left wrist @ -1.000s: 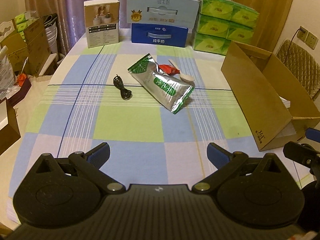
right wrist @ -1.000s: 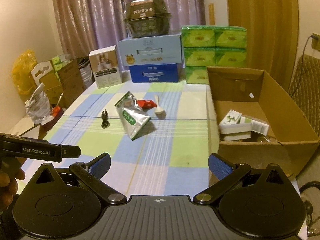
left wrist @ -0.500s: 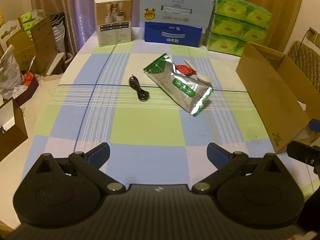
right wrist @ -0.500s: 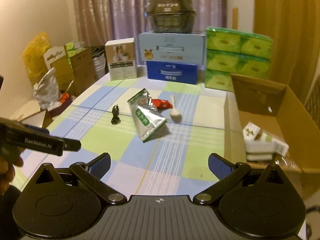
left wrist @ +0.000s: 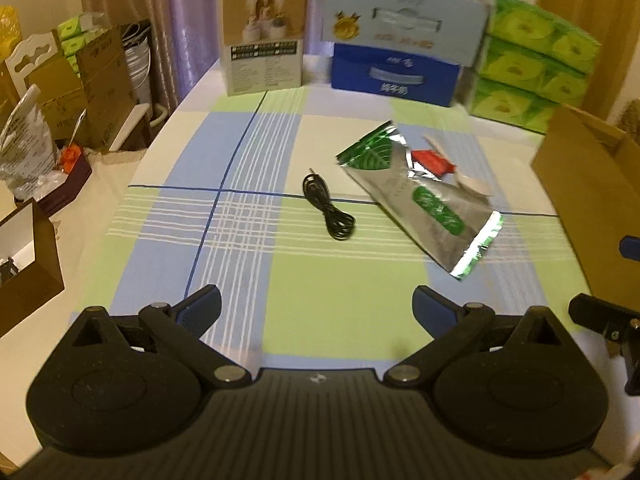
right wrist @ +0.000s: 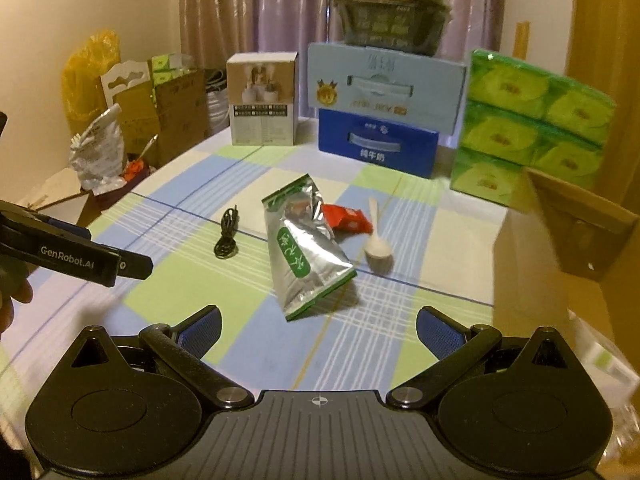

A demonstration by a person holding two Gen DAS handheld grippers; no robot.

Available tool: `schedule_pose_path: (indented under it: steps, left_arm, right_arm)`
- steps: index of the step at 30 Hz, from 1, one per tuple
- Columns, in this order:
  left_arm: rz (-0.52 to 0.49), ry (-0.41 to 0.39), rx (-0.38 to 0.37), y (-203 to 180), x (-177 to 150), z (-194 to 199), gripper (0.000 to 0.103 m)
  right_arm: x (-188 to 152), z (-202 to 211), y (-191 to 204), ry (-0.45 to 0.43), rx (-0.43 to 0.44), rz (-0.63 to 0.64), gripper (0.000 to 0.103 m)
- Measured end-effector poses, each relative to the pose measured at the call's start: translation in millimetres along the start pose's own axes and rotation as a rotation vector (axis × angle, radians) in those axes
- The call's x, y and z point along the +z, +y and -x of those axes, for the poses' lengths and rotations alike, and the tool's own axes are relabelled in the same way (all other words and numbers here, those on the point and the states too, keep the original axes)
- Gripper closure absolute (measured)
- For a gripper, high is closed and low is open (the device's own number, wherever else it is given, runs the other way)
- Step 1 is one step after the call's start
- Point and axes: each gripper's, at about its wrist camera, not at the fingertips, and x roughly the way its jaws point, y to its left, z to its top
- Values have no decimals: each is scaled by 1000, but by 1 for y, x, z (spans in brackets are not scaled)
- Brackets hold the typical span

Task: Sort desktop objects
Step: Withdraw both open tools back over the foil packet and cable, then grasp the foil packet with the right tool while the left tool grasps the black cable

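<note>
Left wrist view shows your left gripper (left wrist: 316,308) above the near part of the checked tablecloth (left wrist: 168,208), with its blue fingers wide apart and nothing between them. Ahead of it lies the silver and green pouch (left wrist: 420,196); its long axis runs diagonally, with the torn green top toward the far left and the sealed bottom toward the near right. Just to the left of the pouch you see the coiled black cable (left wrist: 328,208), apart from it; its long axis goes from the far left to the near right, and the plug end points away from you. The red packet (left wrist: 434,162) lies at the far right edge of the pouch, touching or partly under it, and the white spoon (left wrist: 472,184) is just beside the packet. In the right wrist view your right gripper (right wrist: 318,332) also has its fingers spread with nothing held, and the pouch (right wrist: 304,252) lies just ahead of it, the torn end pointing away. The spoon (right wrist: 378,246) lies with the bowl near you and the handle pointing away. The cardboard box (right wrist: 560,232) stands open at the right edge of the table. At the back stand a white carton (right wrist: 262,98), two blue cartons (right wrist: 380,120) stacked, and green tissue packs (right wrist: 532,128).
</note>
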Motion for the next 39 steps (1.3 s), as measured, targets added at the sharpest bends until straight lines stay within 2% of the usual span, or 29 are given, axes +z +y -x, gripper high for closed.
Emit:
schedule_pose_path:
  steps: [10,15,18,22,33,35,39]
  left_arm:
    - [-1,-31,2,1,23,-57,6]
    - [-30,-30,-29,1,33,-78,8]
    - [-4,-10,-76,5,37,-89,14]
    - [-13,14,-87,6,39,-104,21]
    - [-24,24,-99,5,51,-138,40]
    - [-30,12,-105,5,53,-140,52]
    - [-62,4,-104,0,52,-141,64]
  right_arm:
    - [13,-71,-8,3,18,46,2]
    - [18,-99,-8,9,46,94,2]
    - [19,-115,-6,25,59,120,4]
    - [22,-135,-6,60,82,154,19]
    - [22,-162,-10,91,90,204,20]
    - [22,-164,-11,93,95,201,20]
    - [22,-165,-11,93,98,178,21]
